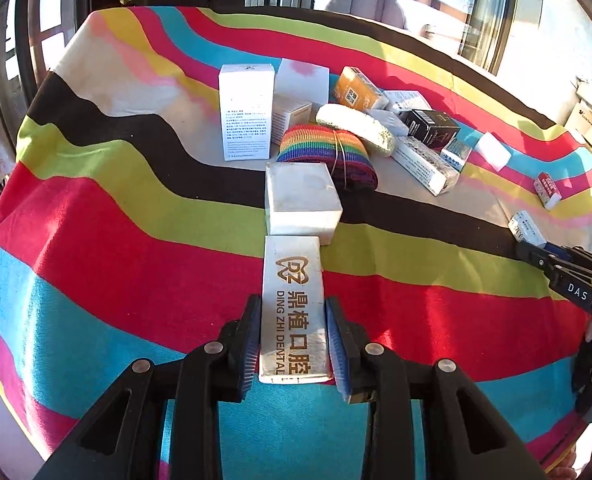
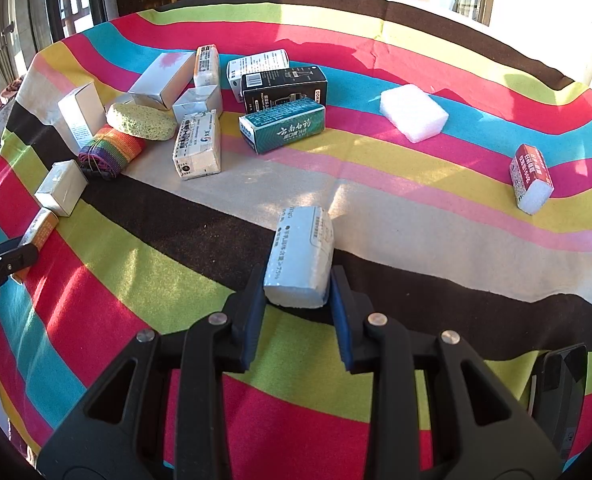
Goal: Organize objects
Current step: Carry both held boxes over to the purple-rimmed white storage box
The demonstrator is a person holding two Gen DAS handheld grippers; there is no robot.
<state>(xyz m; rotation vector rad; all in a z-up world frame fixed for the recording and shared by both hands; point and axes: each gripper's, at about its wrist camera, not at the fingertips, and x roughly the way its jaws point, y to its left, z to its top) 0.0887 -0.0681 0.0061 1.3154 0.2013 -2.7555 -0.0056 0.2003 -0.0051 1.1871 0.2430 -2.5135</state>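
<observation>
Two tongs work over the striped counter (image 1: 95, 240); the left tongs (image 1: 293, 340) are clamped on a white dental box (image 1: 293, 300) near the counter's near edge, its far end just beside a white square box (image 1: 302, 200); the right tongs (image 2: 298, 300) pinch a white wrapped packet (image 2: 302, 256) toward the near edge.

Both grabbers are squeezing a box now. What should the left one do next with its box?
Probably lift it a little and carry it toward the pile. The left gripper is shut on the dental box, whose far end sits right by the square white box, so sliding it forward might shove that one.
</observation>
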